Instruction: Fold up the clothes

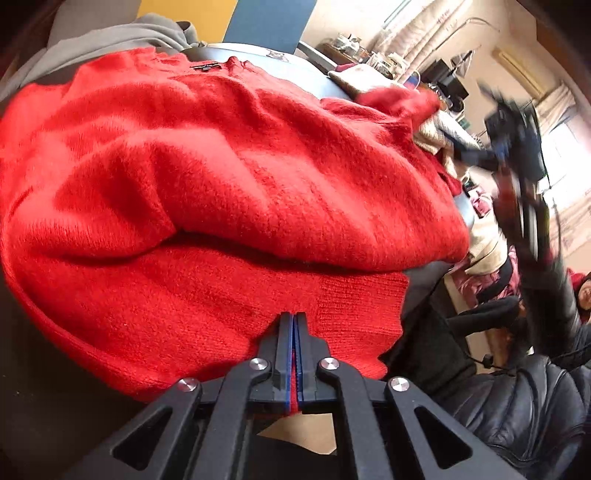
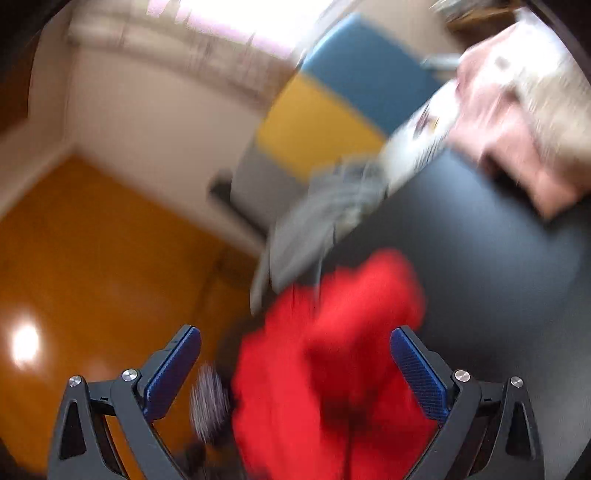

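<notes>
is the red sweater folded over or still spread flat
Folded over, at least partly: in the left wrist view the red sweater has one thick layer doubled over a lower layer, whose edge the shut left tongs pinch.

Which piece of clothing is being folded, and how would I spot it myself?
Look at the dark round table: the red sweater is spread across it, fuzzy knit, partly doubled over. The left gripper has its jaws shut on its ribbed hem. The grey garment beside it is dull; this one is bright red.

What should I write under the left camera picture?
Left gripper pinches the red sweater's ribbed hem on the dark table.
</notes>
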Motion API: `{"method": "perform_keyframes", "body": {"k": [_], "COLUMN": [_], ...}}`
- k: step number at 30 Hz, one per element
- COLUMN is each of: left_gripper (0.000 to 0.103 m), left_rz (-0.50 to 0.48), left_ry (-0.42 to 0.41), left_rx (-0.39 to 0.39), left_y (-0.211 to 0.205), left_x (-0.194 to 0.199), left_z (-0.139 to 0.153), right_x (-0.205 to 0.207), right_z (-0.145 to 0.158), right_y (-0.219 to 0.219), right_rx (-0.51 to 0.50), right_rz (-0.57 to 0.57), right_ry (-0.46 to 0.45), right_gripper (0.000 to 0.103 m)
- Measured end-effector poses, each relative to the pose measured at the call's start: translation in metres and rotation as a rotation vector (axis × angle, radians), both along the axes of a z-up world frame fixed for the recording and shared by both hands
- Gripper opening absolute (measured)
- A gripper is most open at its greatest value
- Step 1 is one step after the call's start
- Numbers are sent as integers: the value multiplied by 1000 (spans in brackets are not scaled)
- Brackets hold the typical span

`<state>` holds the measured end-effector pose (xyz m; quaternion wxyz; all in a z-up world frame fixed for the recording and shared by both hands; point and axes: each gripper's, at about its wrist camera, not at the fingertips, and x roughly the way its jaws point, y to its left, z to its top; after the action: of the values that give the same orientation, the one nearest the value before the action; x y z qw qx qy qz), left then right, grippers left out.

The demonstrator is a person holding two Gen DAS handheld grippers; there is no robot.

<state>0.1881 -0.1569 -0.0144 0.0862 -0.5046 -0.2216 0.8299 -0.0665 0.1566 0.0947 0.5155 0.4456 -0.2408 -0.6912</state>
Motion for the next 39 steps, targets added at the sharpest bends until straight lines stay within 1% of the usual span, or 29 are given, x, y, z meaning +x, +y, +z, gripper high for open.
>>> {"method": "perform_keyframes", "body": {"k": [2, 4, 7, 9, 11, 14, 15, 17, 18, 20, 21, 24, 25, 27, 28, 29, 30, 31, 32, 33, 34, 35, 38, 39], "left_gripper": [1, 1, 1, 1, 1, 1, 1, 2, 1, 1, 1, 2, 3, 3, 3, 3, 3, 3, 3, 3, 4, 6, 6, 8], "left_rz": [-2, -13, -22, -10, 26, 61, 62, 28, 18, 34, 42, 52, 58, 57, 60, 70, 80, 100, 142, 181, 216, 249, 348, 372], "left_ry": [-2, -6, -7, -4, -1, -13, -24, -44, -55, -81, -90, -85, -100, -147, -159, -144, -124, -94, -39, 11, 51, 87, 172, 195], "left_rx": [9, -5, -28, -35, -24, 9, -3, -108, -155, -223, -251, -262, -272, -293, -295, -270, -226, -184, -142, -101, -62, -33, -21, -16], "left_y": [-2, -2, 2, 1, 1, -3, -5, -5, -6, -15, -20, -34, -37, -36, -37, -40, -45, -51, -61, -71, -80, -89, -109, -115], "left_x": [0, -1, -7, -6, -6, -7, -7, -3, -1, 2, 4, 16, 20, 27, 33, 40, 45, 49, 51, 52, 50, 45, 18, 8], "left_z": [-2, 0, 2, 4, 2, -3, -1, 6, 9, 16, 19, 30, 30, 24, 22, 25, 28, 33, 42, 50, 55, 60, 71, 73], "right_x": [29, 52, 68, 67, 73, 96, 104, 118, 119, 114, 110, 92, 86, 73, 67, 63, 58, 53, 48, 43, 37, 33, 31, 30], "right_z": [-17, -29, -45, -49, -64, -80, -82, -67, -60, -45, -43, -47, -48, -51, -51, -50, -50, -51, -51, -55, -61, -66, -73, -71], "right_y": [-5, -18, -40, -64, -91, -125, -137, -139, -133, -114, -107, -87, -81, -67, -59, -52, -43, -34, -25, -18, -13, -10, -17, -21], "right_rx": [77, 131, 119, 91, 107, 72, 32, -105, -166, -278, -266, -117, -68, -28, 24, 97, 127, 133, 139, 112, 66, 35, -21, -20], "right_rz": [94, 165, 284, 326, 421, 582, 637, 742, 758, 749, 720, 592, 549, 468, 405, 328, 266, 211, 156, 113, 78, 53, -6, -26], "right_ry": [1, -5, -53, -90, -193, -302, -341, -386, -390, -380, -359, -269, -239, -238, -214, -173, -149, -135, -120, -144, -189, -216, -219, -204], "right_gripper": [103, 103, 103, 103, 103, 103, 103, 103, 103, 103, 103, 103, 103, 103, 103, 103, 103, 103, 103, 103, 103, 103, 103, 103]}}
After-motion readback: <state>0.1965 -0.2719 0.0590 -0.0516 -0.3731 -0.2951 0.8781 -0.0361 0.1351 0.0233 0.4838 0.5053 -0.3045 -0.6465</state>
